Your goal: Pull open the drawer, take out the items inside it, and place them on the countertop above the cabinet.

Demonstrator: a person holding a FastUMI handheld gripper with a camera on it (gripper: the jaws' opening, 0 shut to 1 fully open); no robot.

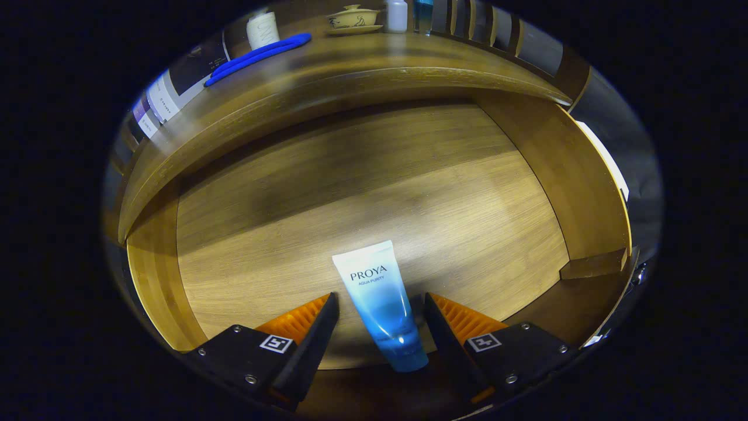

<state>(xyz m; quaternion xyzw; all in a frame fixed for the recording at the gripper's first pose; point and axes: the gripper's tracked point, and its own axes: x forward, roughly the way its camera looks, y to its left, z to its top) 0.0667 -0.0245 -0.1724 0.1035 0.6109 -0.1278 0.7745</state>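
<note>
Looking down into the open drawer (362,193), we see the gripper (380,313) spread wide, its two fingers (315,327) flanking a blue-and-white tube (380,304) without touching it; a gap shows on each side. The tube lies flat on the drawer's wooden floor, between the fingers, its blue cap end nearest us and its flat crimped end pointing ahead. We note nothing is gripped.

Beyond the drawer, above its far edge, runs the desk (374,58). On it, ahead and to the left, lies a blue strip-like object (257,57), with a white cylinder (262,29) just behind it. Straight ahead sits a pale lidded cup on a saucer (352,19), and a white bottle (397,16) stands just right of that.
</note>
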